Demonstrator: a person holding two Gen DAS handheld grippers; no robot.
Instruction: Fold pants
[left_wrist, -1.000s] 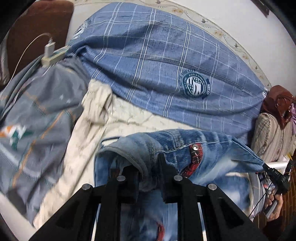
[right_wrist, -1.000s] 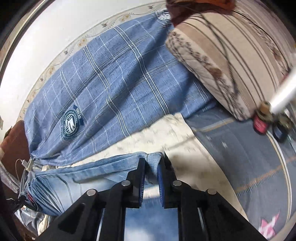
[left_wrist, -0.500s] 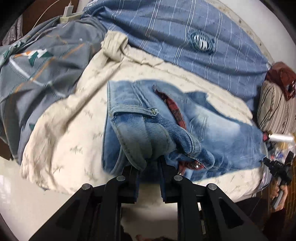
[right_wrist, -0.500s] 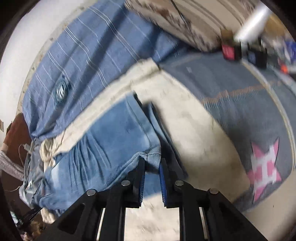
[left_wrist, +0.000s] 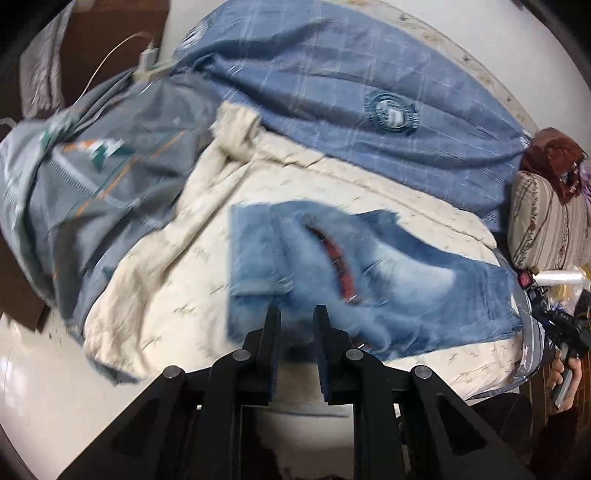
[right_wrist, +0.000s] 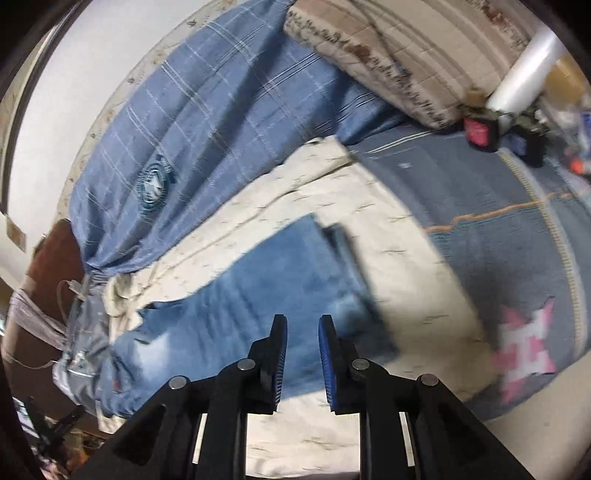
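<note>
White wall (left_wrist: 461, 33), pale floor (left_wrist: 37, 387), bed under cream sheet (left_wrist: 177, 295), striped pillow (left_wrist: 546, 229)

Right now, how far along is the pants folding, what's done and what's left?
Done: the jeans lie stretched out on the cream sheet, seemingly leg over leg. In hand: the left gripper is shut on their near edge; the right gripper has jaws that have just been opening, with denim below them but not pinched. Left: probably folding the length across, since it is not yet doubled back.
</note>
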